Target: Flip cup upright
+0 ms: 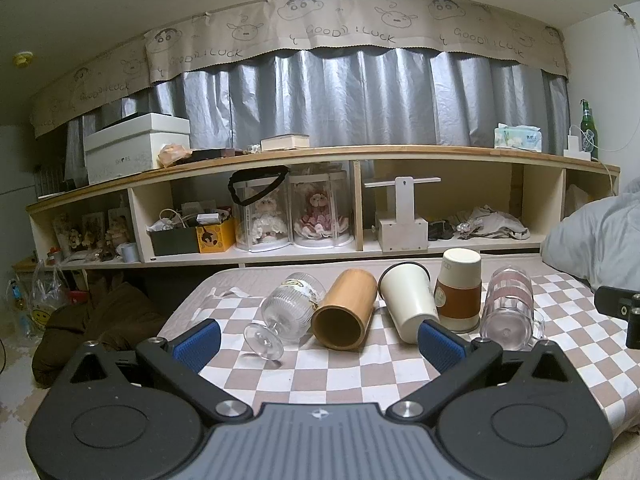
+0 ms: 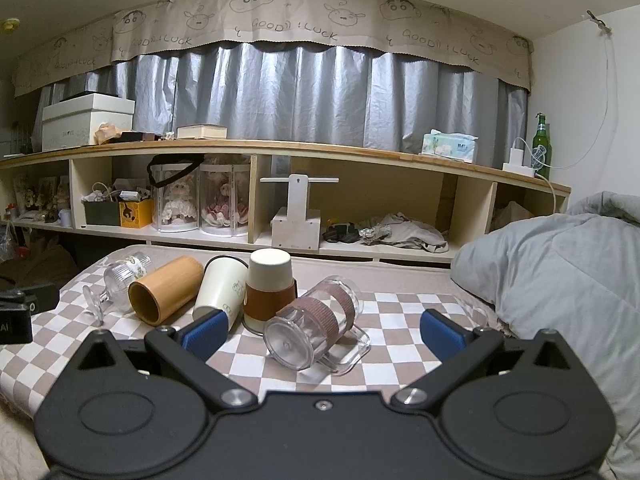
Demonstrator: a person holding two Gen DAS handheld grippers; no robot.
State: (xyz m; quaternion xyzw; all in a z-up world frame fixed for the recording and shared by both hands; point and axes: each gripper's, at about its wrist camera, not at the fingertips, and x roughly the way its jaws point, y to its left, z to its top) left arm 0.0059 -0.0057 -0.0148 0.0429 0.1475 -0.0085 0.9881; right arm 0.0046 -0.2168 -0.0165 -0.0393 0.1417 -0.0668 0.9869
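Several cups lie in a row on the checked cloth (image 1: 320,376). From the left: a ribbed stemmed glass (image 1: 290,310) on its side, a bamboo cup (image 1: 346,312) on its side with its mouth toward me, a white paper cup (image 1: 408,300) on its side, a white cup with a brown sleeve (image 1: 460,292) standing upside down, and a clear glass mug (image 1: 506,304) on its side. My left gripper (image 1: 320,340) is open and empty, just short of the bamboo cup. My right gripper (image 2: 322,330) is open and empty, with the glass mug (image 2: 310,326) between its fingers' span.
A long wooden shelf (image 1: 320,152) with boxes, dolls and clutter runs behind the bed. A grey duvet (image 2: 560,280) is heaped on the right. The other gripper's black body (image 1: 620,312) shows at the right edge. Bags and a brown cushion (image 1: 100,320) lie on the floor at the left.
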